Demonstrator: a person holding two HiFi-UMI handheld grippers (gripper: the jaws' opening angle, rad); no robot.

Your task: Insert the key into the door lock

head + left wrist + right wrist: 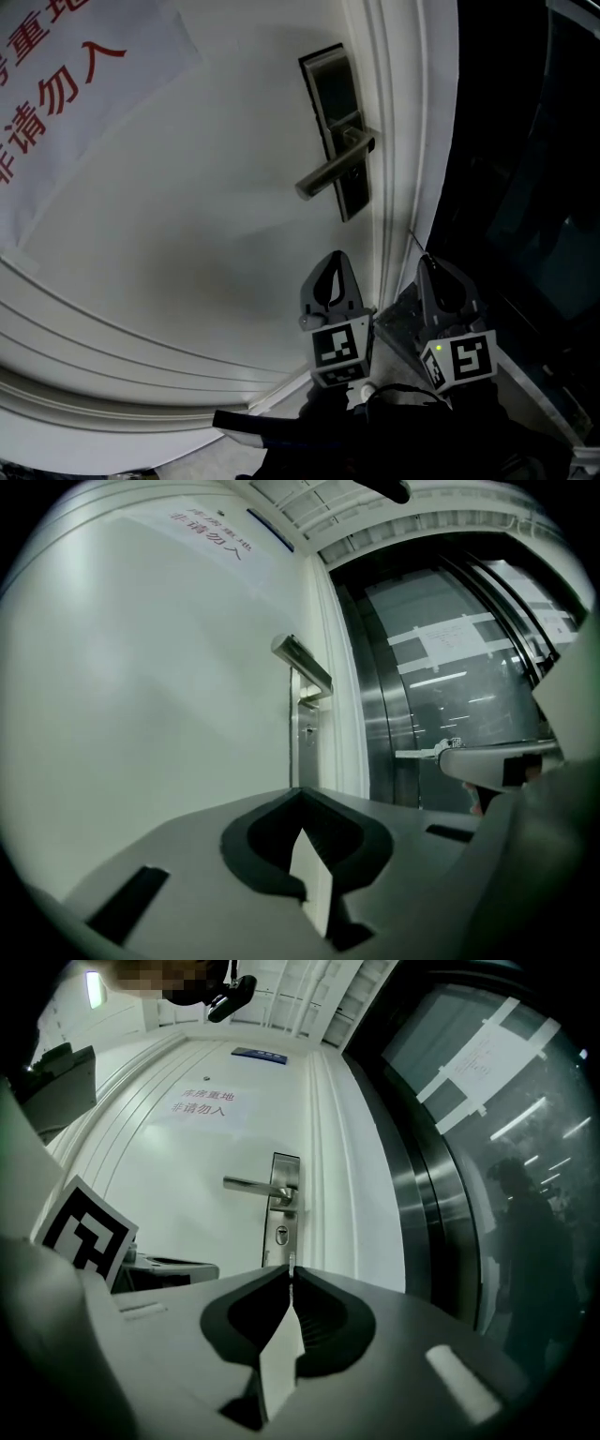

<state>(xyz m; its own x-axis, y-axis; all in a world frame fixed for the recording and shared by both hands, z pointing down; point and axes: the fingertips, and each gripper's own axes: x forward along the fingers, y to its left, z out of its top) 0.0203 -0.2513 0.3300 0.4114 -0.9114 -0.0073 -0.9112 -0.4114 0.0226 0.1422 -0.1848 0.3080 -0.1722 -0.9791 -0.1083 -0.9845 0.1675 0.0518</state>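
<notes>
1. The right gripper has its jaws pressed together on the key. In its own view the key shows only as a thin sliver, edge-on, standing out of the tips.
2. The left gripper has its jaws fully closed with nothing between them. It hangs just beside the other tool and takes no part in the work.
3. The key is in the air short of the door, well apart from the lock plate by the door's latch-side edge. I judge that insertion has not begun.
4. The keyhole sits low on the plate, under the lever handle. In the right gripper view it lies almost directly above the key tip, so sideways alignment looks fair.
5. Recommended:
   - Advance along the jaw line and settle the height before contact.
   - Match the blade to the slot, whose orientation is too small to read from here.
   - Keep the grip firm, since a blade held by its head may pivot on touching the plate.
   - Keep clear of the handle.
6. View comparison:
   - Only the left gripper view shows the key side-on, as a flat metal blade projecting from the right tool.
   - Only the right gripper view shows the keyhole.
   - The head view places both tools below the plate, but the keyhole cannot be made out there.
7. Farthest off, a printed notice is fixed high on the door.
</notes>
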